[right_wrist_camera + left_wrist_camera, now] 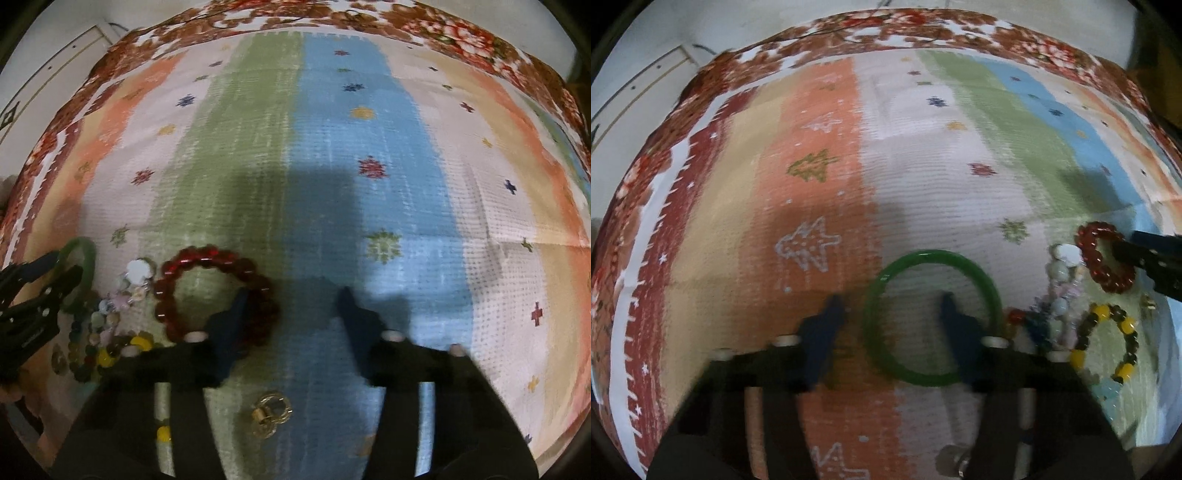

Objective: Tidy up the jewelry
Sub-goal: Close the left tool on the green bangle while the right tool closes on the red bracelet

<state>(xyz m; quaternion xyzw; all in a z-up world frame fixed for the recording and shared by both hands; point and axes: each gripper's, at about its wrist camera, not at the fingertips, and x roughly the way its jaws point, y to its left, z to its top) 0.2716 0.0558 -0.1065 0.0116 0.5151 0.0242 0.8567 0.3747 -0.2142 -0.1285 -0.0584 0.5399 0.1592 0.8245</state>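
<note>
A: Any brand, label or writing to read?

B: None readable. The striped woven cloth (820,229) carries only stitched trees, stars and small flowers, inside a red floral border.

A: Take the green bangle (932,317) as the landmark. Where is the left gripper (892,306)?

B: Its 2 dark fingers (827,325) straddle the bangle's left rim: 1 tip outside the ring on the orange stripe, the other inside the hoop. The jaws are partly open, and I can't tell whether a pad touches the rim. The bangle lies flat on the cloth.

A: And the other jewelry?

B: All to the right of the bangle. Just beside it is a tangle of pale pastel beads (1062,284) with a white flower-shaped piece on top. Beyond that lies the dark red bead bracelet (216,295), and nearer the camera a bracelet of yellow and dark beads (1108,341).

A: The right gripper (293,304)?

B: Also partly open. 1 finger sits over the red bracelet's right-hand arc, the other on the blue stripe outside the ring. Contact with the beads is not clear.

A: Textures?

B: The bangle is smooth and glassy, the red beads round and glossy. A small gold-coloured ring cluster (271,413) lies on the cloth, further right than the red bracelet.
</note>
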